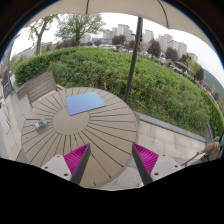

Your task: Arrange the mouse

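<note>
Gripper view. Hand-held gripper [110, 160] raised above a round slatted wooden counter [100, 135], fingers spread wide apart, nothing held between them; magenta pads [75, 157] facing inward. Blue mat [85, 102] flat on the far part of the counter, well beyond the fingers. Small grey-green object [41, 125], possibly the mouse, too small to identify with certainty, near the counter's left edge, well apart from the mat and ahead-left of the left finger. Wooden chair [40, 86] just beyond the counter on the left. Dark pole [133, 62] upright behind the counter, rising toward an umbrella canopy [110, 10] overhead. Dense green hedge [130, 75] behind the paved terrace [175, 140]. City buildings [130, 35] and trees [75, 28] beyond the hedge. Person's hand [212, 150] partly visible to the right of the right finger.
</note>
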Tool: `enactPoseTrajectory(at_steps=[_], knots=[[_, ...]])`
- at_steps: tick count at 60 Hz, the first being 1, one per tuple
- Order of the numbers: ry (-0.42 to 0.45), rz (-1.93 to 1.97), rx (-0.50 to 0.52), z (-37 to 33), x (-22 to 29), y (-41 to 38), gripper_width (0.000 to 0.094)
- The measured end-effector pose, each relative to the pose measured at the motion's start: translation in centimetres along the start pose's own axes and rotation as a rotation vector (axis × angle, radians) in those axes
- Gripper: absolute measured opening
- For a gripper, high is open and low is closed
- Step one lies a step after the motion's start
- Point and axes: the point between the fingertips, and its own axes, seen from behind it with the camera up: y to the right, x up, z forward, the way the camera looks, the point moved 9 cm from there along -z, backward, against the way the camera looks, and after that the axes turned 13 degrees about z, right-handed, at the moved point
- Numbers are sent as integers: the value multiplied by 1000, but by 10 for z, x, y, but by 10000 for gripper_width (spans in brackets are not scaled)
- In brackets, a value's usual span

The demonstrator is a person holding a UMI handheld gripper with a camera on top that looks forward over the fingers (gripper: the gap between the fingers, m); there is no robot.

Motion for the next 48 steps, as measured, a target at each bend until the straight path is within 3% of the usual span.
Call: enactPoseTrajectory(at_steps=[11, 40, 48], knots=[[-21, -24, 60, 17, -3, -23, 852], [-94, -145, 265, 37, -71, -223, 853], [-103, -135, 272, 46, -85, -282, 854]])
